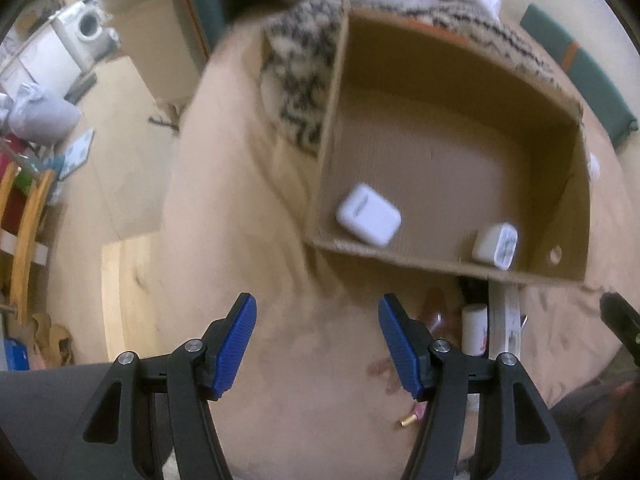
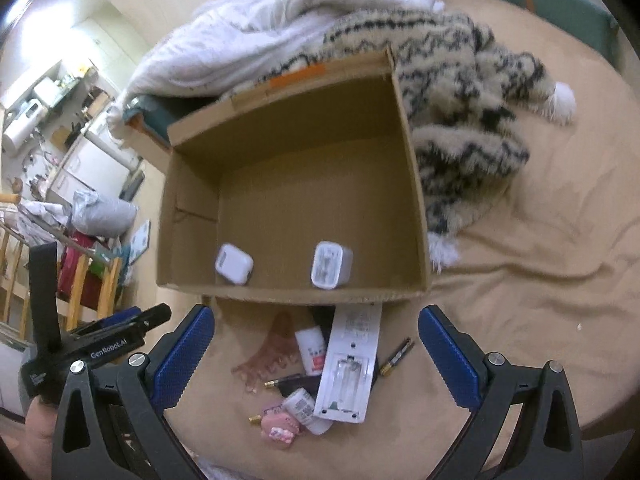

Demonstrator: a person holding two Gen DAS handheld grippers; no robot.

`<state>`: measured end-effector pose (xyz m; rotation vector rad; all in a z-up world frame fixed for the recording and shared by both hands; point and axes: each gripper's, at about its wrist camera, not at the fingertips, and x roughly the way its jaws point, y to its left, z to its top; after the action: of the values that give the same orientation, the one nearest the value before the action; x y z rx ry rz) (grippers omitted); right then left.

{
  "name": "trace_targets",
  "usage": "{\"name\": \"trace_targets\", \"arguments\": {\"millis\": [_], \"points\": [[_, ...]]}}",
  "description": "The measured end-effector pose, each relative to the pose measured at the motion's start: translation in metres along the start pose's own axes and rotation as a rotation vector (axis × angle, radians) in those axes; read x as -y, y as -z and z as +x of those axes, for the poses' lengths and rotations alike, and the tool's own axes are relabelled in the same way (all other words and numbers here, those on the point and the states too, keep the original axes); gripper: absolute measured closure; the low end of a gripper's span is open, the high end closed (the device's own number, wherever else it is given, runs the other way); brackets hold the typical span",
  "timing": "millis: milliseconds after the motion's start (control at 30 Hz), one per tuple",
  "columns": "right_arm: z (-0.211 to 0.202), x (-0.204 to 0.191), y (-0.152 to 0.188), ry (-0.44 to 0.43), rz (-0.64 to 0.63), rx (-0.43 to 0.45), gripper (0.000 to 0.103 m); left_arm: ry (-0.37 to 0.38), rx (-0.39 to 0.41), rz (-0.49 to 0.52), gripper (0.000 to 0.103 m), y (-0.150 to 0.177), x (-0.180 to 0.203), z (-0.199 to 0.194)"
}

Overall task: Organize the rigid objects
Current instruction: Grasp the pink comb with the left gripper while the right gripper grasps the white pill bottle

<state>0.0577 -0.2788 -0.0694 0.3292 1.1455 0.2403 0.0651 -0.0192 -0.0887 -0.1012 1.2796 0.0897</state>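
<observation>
Both jaws spread and empty over the tan bedsheet [image 2: 520,280] — best centred on the long white rectangular plastic remote [image 2: 348,364] lying just before the open brown cardboard box [image 2: 412,184], then pinched across its narrow sides — squarely.

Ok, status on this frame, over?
Left gripper open, empty. Right gripper open, empty. Earbud case and charger in cardboard box. Remote and small items outside, unobstructed.
</observation>
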Motion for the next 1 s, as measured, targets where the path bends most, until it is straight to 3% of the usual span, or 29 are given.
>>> {"name": "trace_targets", "arguments": {"millis": [167, 467, 600, 800, 933, 1000], "points": [[0.017, 0.008, 0.002, 0.004, 0.046, -0.072, 0.0, 0.006, -0.081, 0.071, 0.043, 0.009, 0.017, 0.019], [0.026, 0.026, -0.001, -0.028, 0.148, -0.11, 0.0, 0.077, -0.241, 0.253, 0.046, 0.016, 0.077, 0.075], [0.025, 0.032, 0.0, -0.026, 0.166, -0.115, 0.0, 0.109, -0.284, 0.291, 0.047, 0.023, 0.092, 0.094], [0.031, 0.03, -0.002, -0.017, 0.161, -0.131, 0.0, 0.066, -0.265, 0.364, 0.048, 0.025, 0.109, 0.102], [0.041, 0.025, 0.0, -0.014, 0.131, -0.173, 0.0, 0.068, -0.245, 0.373, 0.073, 0.025, 0.112, 0.096], [0.046, 0.023, 0.006, -0.046, 0.122, -0.221, 0.0, 0.085, -0.256, 0.32, 0.074, 0.024, 0.103, 0.095]]}}
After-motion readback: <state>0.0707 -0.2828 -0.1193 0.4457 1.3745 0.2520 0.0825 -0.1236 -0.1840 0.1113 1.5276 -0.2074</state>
